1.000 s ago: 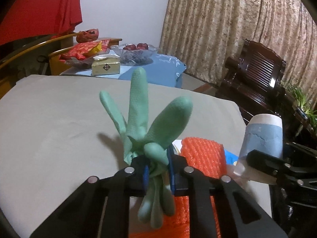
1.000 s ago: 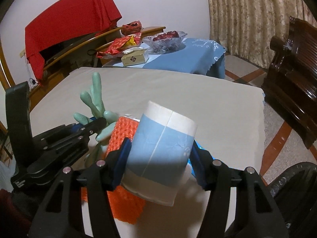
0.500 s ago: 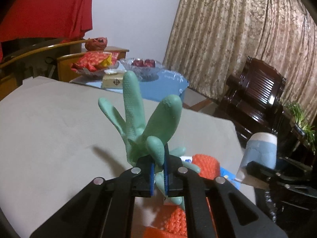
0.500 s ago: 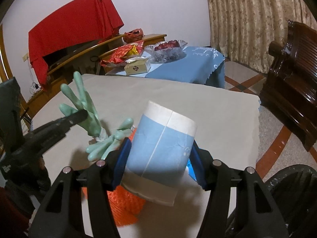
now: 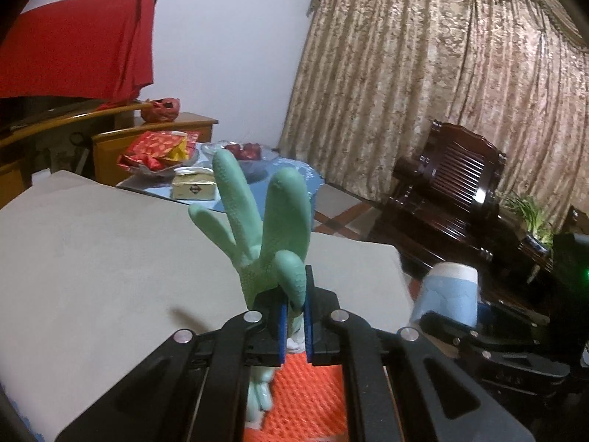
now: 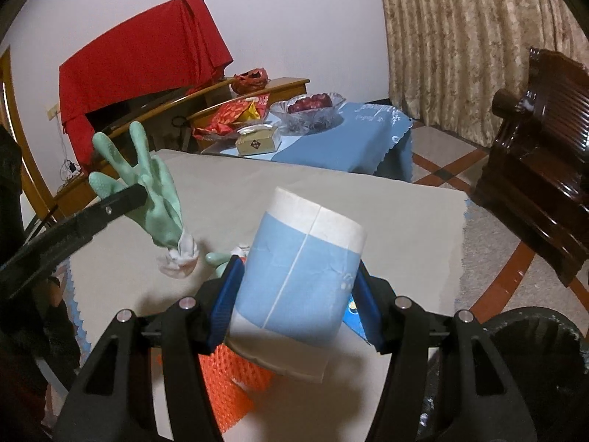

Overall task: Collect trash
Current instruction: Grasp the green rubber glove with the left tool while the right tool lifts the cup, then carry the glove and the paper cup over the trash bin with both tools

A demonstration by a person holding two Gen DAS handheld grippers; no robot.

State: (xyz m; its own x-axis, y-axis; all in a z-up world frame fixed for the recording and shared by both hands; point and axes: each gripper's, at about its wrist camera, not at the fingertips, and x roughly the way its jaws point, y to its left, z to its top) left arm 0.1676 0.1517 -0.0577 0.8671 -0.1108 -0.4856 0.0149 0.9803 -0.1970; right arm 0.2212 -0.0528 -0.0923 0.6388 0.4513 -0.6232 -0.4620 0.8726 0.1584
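Glove (image 5: pixel 257 235) pinched in closed left gripper (image 5: pixel 294 326); right gripper (image 6: pixel 298 309) clamps paper roll (image 6: pixel 298 276)

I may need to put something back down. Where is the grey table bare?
Bare: the grey table from its far edge by the blue-clothed table to the middle. Crowded: the near edge, with orange mesh and a second green glove.

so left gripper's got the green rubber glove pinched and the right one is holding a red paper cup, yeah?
Not quite: the colour is wrong. The right gripper holds a blue and white paper cup, not a red one, as the right wrist view shows. The rest stands: the left gripper is shut on the green rubber glove.
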